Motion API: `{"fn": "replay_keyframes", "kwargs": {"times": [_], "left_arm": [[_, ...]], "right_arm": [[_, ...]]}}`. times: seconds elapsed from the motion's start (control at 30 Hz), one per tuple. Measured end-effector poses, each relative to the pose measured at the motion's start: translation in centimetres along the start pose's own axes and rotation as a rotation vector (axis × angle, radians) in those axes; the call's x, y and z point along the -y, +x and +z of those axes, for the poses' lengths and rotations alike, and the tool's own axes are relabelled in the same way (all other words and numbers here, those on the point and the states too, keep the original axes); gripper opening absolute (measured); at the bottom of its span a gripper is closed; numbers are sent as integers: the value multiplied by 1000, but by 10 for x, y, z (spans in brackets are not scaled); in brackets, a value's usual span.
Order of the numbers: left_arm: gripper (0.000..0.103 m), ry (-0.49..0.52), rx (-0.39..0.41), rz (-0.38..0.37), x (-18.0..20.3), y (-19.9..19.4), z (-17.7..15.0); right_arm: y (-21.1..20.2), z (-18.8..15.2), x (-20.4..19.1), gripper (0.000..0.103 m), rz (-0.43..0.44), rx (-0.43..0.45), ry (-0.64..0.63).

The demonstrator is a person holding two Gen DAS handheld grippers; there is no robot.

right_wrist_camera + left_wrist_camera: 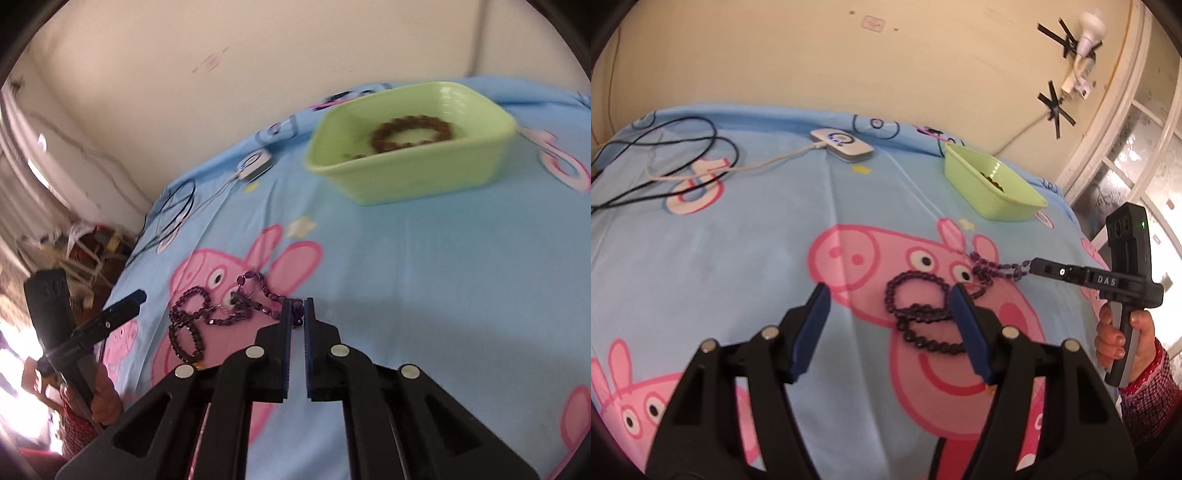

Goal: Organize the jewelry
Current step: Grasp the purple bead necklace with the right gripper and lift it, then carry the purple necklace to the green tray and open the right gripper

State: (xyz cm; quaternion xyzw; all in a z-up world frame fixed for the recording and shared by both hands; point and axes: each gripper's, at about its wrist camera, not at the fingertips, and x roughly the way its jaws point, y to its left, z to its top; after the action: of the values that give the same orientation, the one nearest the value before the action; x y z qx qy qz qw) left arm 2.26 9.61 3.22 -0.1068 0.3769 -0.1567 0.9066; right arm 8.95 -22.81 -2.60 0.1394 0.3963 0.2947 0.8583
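Purple beads pinched at one end, ready to lift.

Right gripper (297,312) nipped narrow on the near end of the purple bead necklace (207,314), strand trailing left across the pink pig print. Left gripper (890,295) spread wide, holding nothing, just beside the coils. Green tray (406,181) far ahead-right, brown bracelet (410,133) inside.

Left gripper (890,295): black arms, 2 blue pads (812,325), 4 silver round screws. Right gripper (1032,266), right of frame: black, marked "DAS", green light; bare hand (1123,339), red checked sleeve (1145,398).
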Motion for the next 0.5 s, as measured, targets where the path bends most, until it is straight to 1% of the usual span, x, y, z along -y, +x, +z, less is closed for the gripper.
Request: {"fn": "replay_keyframes", "kwargs": {"times": [0.13, 0.23, 0.3, 0.43, 0.47, 0.5], "left_arm": [[65, 49, -18, -27, 21, 6, 9], [65, 121, -34, -48, 46, 15, 16], [68, 185, -58, -50, 65, 27, 18], [68, 285, -113, -56, 96, 51, 18], [68, 322, -128, -53, 106, 59, 17], [68, 352, -138, -49, 112, 65, 15]], "right_arm": [[-14, 0, 12, 0, -1, 36, 32], [-26, 3, 19, 0, 1, 78, 47], [-36, 6, 27, 0, -9, 116, 73], [-45, 4, 40, 0, -24, 163, 102], [-47, 2, 43, 0, -26, 173, 108], [-48, 2, 45, 5, -29, 172, 112]]}}
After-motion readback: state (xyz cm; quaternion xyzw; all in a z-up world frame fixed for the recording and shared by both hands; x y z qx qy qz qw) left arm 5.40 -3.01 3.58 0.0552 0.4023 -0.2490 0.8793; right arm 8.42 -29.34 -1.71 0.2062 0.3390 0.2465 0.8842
